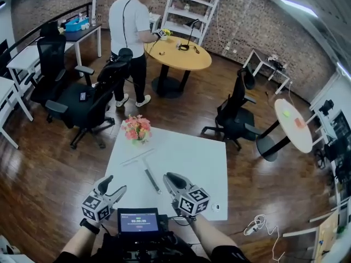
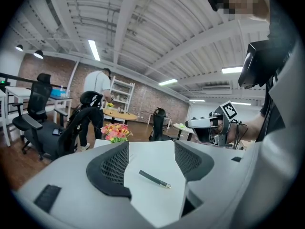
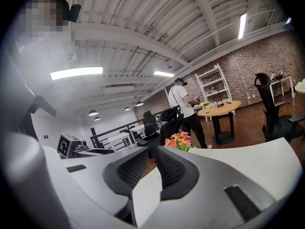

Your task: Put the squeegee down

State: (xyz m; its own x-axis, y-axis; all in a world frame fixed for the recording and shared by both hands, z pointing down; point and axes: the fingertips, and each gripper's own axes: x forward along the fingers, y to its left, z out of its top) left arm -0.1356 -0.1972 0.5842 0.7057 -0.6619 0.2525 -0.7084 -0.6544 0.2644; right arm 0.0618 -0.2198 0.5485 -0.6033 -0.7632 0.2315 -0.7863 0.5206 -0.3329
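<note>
we find the squeegee (image 1: 147,169) lying flat on the white surface (image 1: 194,163), centre frame, untouched. left tongs (image 1: 115,183) gape wide, empty; right tongs (image 1: 171,178) stand narrowly apart, empty.

Dark wood floor (image 1: 181,114) all over, brick wall (image 1: 241,15) up at 12 with white shelving (image 1: 192,10) against it. Round wooden table (image 1: 178,53) near 12, a black office chair (image 1: 88,103) at 10, a second black chair (image 1: 236,114) at 2, and a small white round table (image 1: 293,125) at 3. White desks (image 1: 27,59) line the 9–10 side (dark railing behind them). Strip lights (image 2: 94,50) hang on a white beamed ceiling.
</note>
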